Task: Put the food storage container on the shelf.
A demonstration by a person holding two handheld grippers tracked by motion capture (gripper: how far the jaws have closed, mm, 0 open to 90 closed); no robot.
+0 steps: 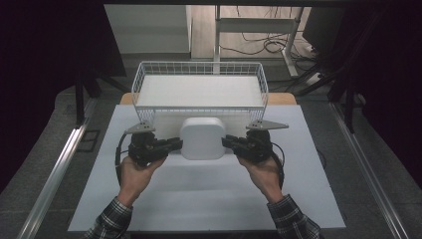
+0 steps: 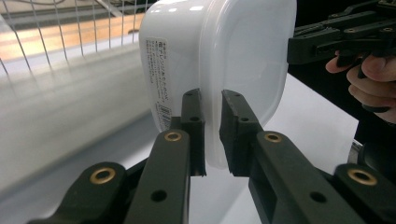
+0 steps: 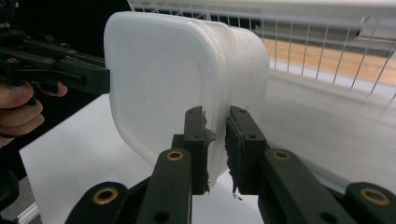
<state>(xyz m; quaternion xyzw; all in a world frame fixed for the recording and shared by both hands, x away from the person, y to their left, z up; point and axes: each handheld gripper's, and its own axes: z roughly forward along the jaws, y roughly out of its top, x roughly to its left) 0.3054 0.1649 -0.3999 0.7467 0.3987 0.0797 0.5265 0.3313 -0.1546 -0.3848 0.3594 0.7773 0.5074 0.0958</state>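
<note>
Now | left hand-held gripper (image 1: 175, 144) clamps white container (image 1: 202, 138) rim | right hand-held gripper (image 1: 228, 143) clamps opposite rim

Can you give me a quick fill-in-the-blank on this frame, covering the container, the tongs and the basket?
1. The white plastic container is gripped at its rim by ____ tongs at once: the left tongs and the right tongs.
2. Behind the container stands a white ____ basket.
3. The printed label on the container shows in the ____ gripper view.
4. The sleeve on each forearm has a ____ pattern.

Missing words: both; wire; left; plaid
</note>
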